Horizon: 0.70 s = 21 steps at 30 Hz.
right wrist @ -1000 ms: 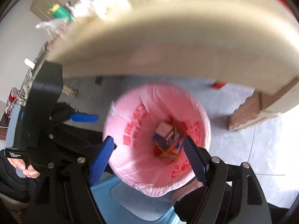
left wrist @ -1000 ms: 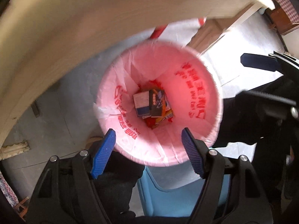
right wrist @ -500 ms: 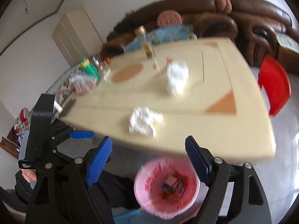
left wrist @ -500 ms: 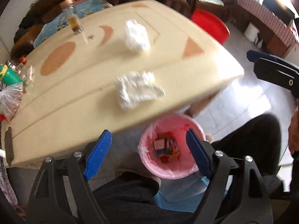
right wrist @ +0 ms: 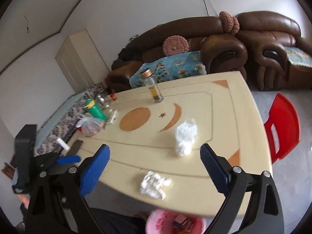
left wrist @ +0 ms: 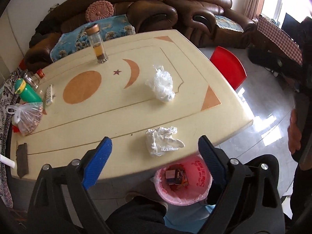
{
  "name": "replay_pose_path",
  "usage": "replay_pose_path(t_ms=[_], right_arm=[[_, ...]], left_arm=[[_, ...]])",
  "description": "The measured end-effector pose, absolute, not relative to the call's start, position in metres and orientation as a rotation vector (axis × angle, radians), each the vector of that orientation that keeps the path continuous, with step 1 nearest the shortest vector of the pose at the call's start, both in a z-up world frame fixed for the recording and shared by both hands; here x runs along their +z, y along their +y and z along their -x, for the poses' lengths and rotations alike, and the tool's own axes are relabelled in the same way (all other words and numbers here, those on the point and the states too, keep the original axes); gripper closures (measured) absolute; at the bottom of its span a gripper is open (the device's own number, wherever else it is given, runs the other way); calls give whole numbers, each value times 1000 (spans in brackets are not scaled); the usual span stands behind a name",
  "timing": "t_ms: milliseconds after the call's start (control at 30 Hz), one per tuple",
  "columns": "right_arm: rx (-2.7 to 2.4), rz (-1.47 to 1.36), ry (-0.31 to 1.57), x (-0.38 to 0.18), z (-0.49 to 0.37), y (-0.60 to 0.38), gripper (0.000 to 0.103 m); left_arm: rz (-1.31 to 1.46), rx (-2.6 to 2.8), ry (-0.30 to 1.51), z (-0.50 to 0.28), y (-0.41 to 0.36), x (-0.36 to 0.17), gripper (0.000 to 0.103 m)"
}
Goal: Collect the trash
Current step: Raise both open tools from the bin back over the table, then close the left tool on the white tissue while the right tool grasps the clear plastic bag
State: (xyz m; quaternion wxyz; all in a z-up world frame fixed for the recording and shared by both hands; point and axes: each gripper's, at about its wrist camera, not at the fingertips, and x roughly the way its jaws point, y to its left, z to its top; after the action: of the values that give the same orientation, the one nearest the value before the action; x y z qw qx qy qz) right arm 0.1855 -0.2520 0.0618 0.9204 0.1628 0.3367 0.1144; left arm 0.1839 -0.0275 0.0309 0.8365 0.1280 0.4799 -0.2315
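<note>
Glossy cream surface (left wrist: 120, 117); crumpled white paper (left wrist: 161, 141); filmy plastic bag (left wrist: 161, 83); shiny brown leather sofa (left wrist: 175, 9); glass jar (left wrist: 97, 44).

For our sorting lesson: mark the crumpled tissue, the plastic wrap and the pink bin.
crumpled tissue (left wrist: 161, 140), left wrist view, centre of wad.
plastic wrap (left wrist: 161, 83), left wrist view, middle.
pink bin (left wrist: 202, 177), left wrist view, inner liner wall.

Bright window daylight, floor (left wrist: 273, 120) glare, fisheye bending, right view blurred.
</note>
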Motion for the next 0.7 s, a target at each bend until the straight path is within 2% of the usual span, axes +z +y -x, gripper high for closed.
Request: replay_pose_path(t_ms=[333, 700], right_arm=[[196, -295, 777, 29, -248, -250, 12], [207, -273, 864, -9, -301, -238, 12]], left_arm=[[-273, -477, 1179, -214, -52, -42, 15], [-269, -469, 1254, -239, -75, -79, 15]])
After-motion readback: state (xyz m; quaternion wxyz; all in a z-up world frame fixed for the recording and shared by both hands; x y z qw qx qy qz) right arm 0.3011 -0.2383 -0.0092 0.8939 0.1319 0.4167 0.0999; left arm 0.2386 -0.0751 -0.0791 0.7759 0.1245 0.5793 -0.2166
